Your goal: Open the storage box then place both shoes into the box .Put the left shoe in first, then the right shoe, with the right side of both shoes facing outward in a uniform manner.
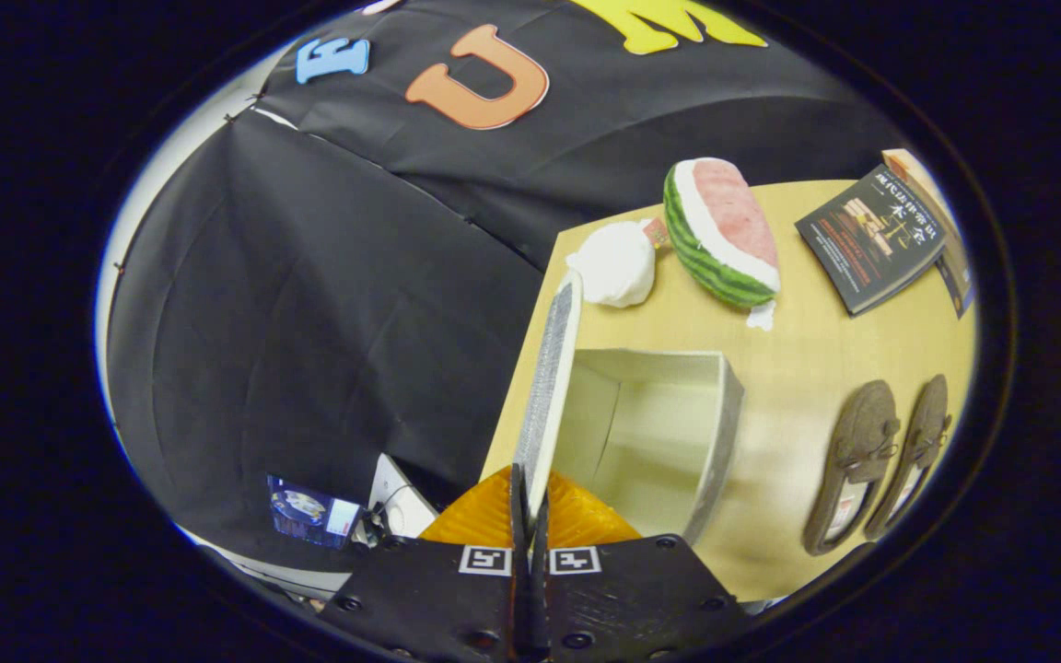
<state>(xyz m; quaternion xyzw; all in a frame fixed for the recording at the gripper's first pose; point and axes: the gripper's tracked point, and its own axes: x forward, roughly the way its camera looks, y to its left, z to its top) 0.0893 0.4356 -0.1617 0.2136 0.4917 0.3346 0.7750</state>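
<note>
Gripper [528,516] clenched on the lid [549,387] edge, lid stands raised. Storage box [650,433] open just ahead to the right. Both shoes [880,465] beyond on the surface [798,368], right of box. Farther off: watermelon toy [724,235], white pouch [618,264], book [869,238].

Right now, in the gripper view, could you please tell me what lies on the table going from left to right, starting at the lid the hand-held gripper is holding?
Hand-held gripper shut on the raised lid → open storage box → watermelon plush → pair of brown shoes → book.
</note>
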